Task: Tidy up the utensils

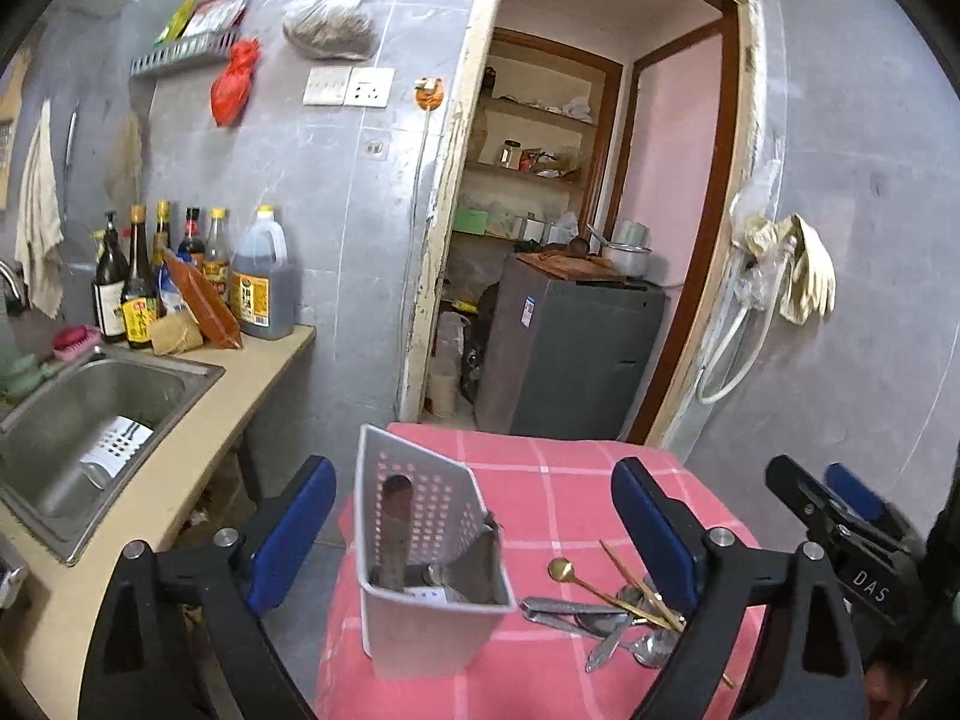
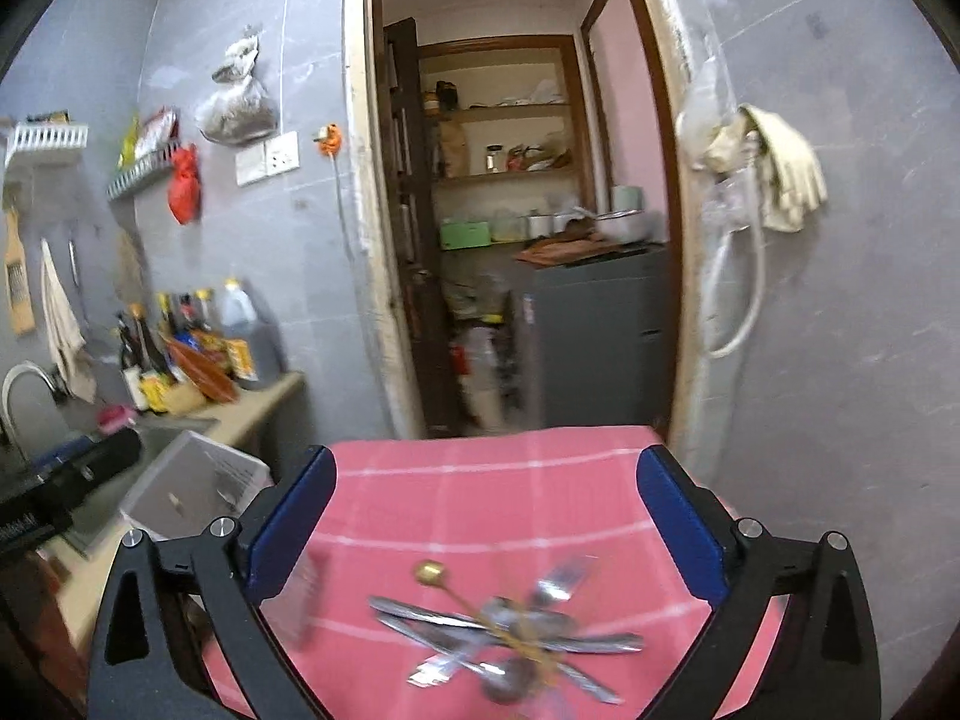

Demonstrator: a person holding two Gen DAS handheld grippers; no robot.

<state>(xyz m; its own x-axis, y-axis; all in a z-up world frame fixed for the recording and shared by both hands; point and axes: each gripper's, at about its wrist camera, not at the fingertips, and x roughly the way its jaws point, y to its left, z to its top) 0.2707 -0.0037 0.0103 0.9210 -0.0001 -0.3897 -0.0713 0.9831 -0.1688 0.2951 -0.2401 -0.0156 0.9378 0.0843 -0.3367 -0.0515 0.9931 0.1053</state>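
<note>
Steel utensils (image 2: 510,642) lie heaped and crossed on the pink checked cloth (image 2: 480,498), a gold spoon (image 1: 591,585) pointing bowl-away. Right gripper (image 2: 486,516) hangs above them, fingers apart, holding nothing. Left gripper (image 1: 474,534) is likewise spread around the upright white caddy (image 1: 420,564). Beyond: a sink (image 1: 90,414), bottles (image 1: 198,276), an open doorway (image 1: 588,210).

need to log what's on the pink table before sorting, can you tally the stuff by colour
White: 1, the perforated utensil holder
Gold: 3, one gold spoon and two gold chopsticks
Silver: a tangled silver cutlery pile, too overlapped and blurred to count singly, taken as 1
Total: 5, on the pink checked tablecloth
</note>
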